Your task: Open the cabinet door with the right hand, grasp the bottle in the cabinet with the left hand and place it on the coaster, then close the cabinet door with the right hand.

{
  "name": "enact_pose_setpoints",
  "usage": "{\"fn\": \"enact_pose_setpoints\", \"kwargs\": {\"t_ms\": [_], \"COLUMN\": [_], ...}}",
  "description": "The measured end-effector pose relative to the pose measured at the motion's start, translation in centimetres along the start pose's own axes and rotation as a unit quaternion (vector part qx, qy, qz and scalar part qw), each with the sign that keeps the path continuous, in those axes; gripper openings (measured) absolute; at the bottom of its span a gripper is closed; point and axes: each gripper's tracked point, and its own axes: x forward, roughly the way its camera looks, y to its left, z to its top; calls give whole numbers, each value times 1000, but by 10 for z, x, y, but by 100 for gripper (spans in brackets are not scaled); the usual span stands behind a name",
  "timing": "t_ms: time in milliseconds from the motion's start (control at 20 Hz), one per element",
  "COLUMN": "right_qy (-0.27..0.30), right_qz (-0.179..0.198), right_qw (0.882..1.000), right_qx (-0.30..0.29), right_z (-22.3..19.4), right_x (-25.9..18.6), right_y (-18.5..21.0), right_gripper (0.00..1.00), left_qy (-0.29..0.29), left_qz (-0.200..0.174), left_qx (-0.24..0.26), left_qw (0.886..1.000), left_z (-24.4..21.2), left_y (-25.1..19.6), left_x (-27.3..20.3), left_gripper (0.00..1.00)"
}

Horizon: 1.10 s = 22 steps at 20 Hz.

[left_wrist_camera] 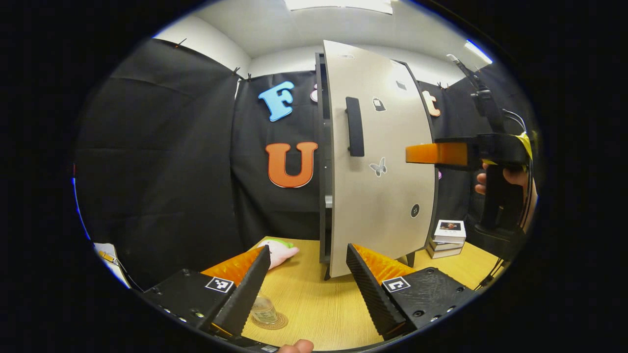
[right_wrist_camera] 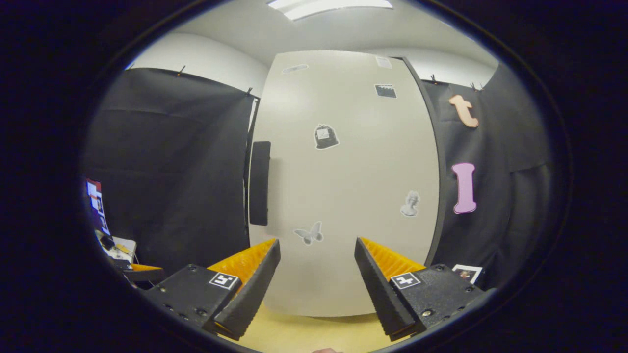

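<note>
We see first the counter [left_wrist_camera: 319, 299], a light wooden surface that carries everything. On it stands the cabinet [left_wrist_camera: 322, 162], tall and dark at its edge, on short legs. Its cabinet door [left_wrist_camera: 380, 196] is pale and carries small stickers; in the left gripper view it stands slightly ajar, with a narrow dark gap at its left edge. On the door there is a dark vertical handle [left_wrist_camera: 354, 126] near that edge. In the right gripper view the same cabinet door [right_wrist_camera: 343, 186] faces us very close, with the handle [right_wrist_camera: 259, 182] at its left side.

The right gripper [left_wrist_camera: 429, 153] appears in the left gripper view at the right, held by a hand [left_wrist_camera: 510, 176], in front of the door's right part; we cannot tell if it touches the door. In its own view the right gripper [right_wrist_camera: 316, 274] has its jaws wide apart and holds nothing.

The left gripper [left_wrist_camera: 306, 279] is low over the counter, its jaws also wide apart and empty.

To the right of the cabinet lies a small stack of boxes [left_wrist_camera: 447, 238].

The bottle [left_wrist_camera: 264, 310] stands on the round coaster [left_wrist_camera: 271, 321] on the counter, just beside the left finger [left_wrist_camera: 245, 294] of the left gripper and partly hidden by it.
</note>
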Motion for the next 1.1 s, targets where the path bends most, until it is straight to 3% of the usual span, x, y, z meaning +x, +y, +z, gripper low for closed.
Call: {"fn": "enact_pose_setpoints", "kwargs": {"t_ms": [400, 850, 1100], "right_qy": [-16, -18, -11], "right_qz": [-53, -116, -168], "right_qw": [998, 993, 986], "right_qx": [-2, 29, 17], "right_z": [7, -20, -36], "right_x": [-62, -135, -172], "right_y": [-45, -100, -127], "right_gripper": [98, 97, 98], "left_qy": [-23, -41, -43], "left_qz": [-17, -23, -22], "left_qx": [-4, 5, 4], "left_qw": [1000, 999, 999], "left_z": [16, 25, 25], "left_y": [-26, -40, -44], "left_x": [0, 3, 2], "left_gripper": [94, 94, 94]}}
